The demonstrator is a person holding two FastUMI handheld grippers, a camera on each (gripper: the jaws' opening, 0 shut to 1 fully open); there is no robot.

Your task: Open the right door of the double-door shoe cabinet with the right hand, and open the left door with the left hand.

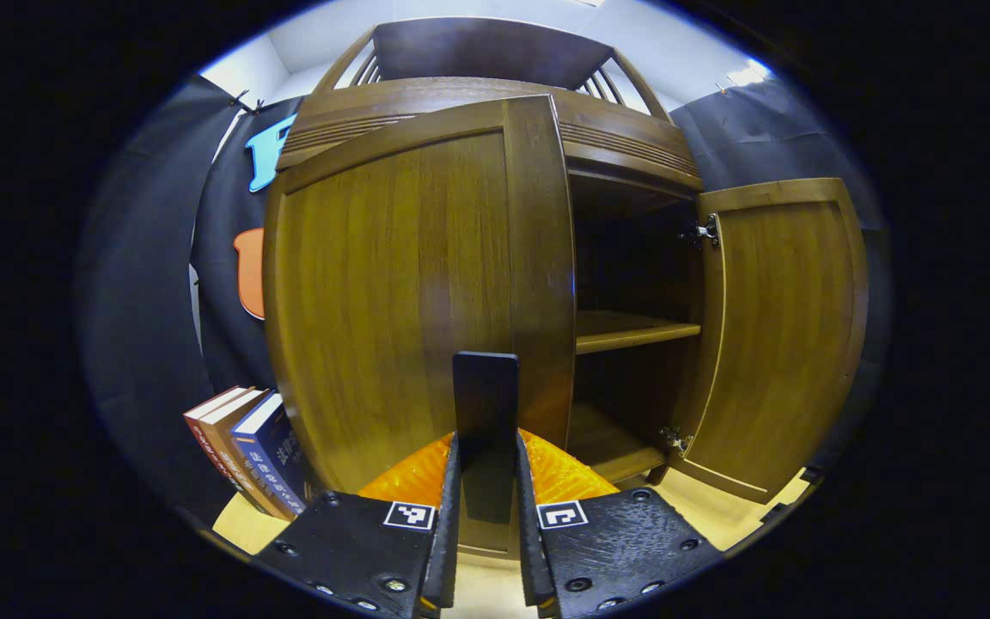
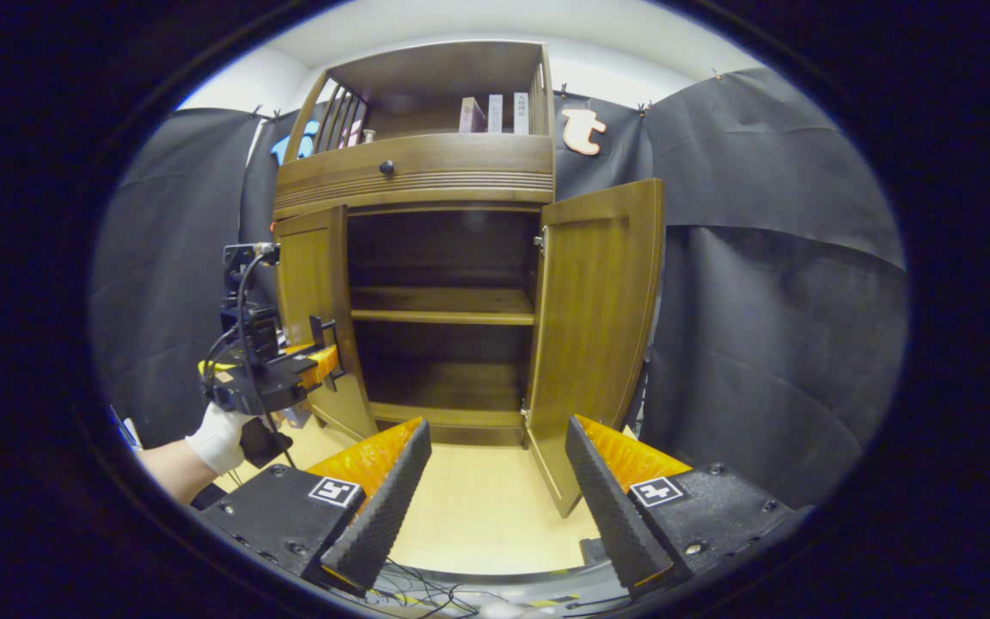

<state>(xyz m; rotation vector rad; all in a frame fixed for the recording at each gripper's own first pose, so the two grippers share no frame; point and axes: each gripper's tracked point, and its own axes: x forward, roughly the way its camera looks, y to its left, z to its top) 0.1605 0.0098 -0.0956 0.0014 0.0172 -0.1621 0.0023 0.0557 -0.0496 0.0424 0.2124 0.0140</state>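
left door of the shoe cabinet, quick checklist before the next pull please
1. Right door open: ok, it stands swung wide, clear of the cabinet front.
2. Left hand-held gripper shut on the left door handle: ok, both fingers close on the dark handle in the left gripper view.
3. Left door open: not ok, it is ajar but not as wide as the right one.
4. Swing path on the left: cannot tell, books stand near the door's hinge side.
5. Right hand-held gripper out of the way: ok, open, holding nothing, back from the cabinet.
6. Shelves: ok, nothing protrudes.
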